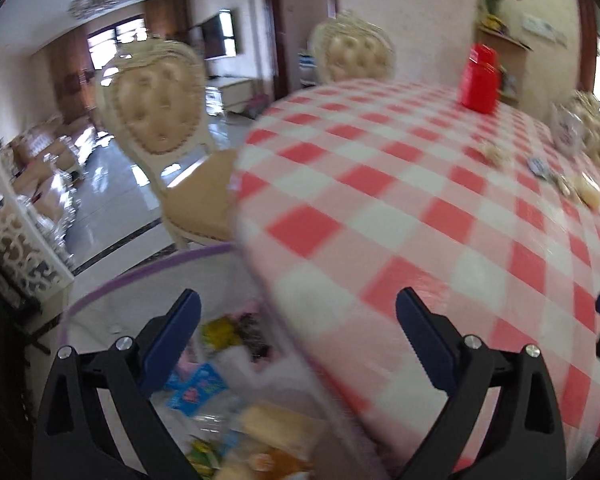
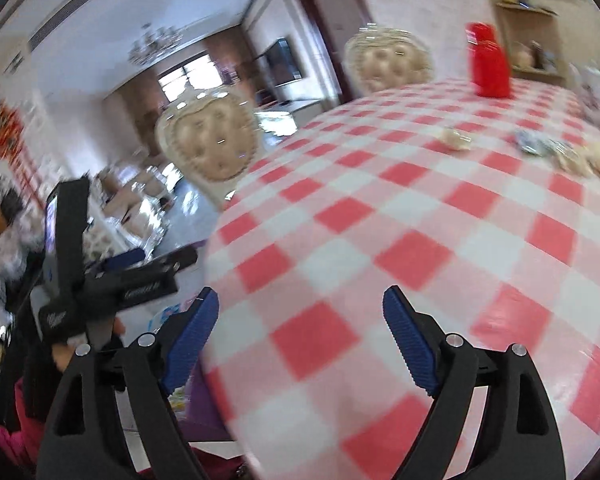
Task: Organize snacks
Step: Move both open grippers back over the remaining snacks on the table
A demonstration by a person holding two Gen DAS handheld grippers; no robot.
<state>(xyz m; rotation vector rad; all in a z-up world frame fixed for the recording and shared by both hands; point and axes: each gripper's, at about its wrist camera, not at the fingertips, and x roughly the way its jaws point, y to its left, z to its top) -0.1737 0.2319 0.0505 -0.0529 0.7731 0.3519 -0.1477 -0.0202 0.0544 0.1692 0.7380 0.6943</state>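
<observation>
A bin stands below the worktop, at its near left edge, with snack packets inside. On the worktop: a canister at the far side; small snack items clustered toward the far right. Two chairs sit beyond the edge: one left of the worktop, one behind it. A shelf stands behind the canister.
</observation>
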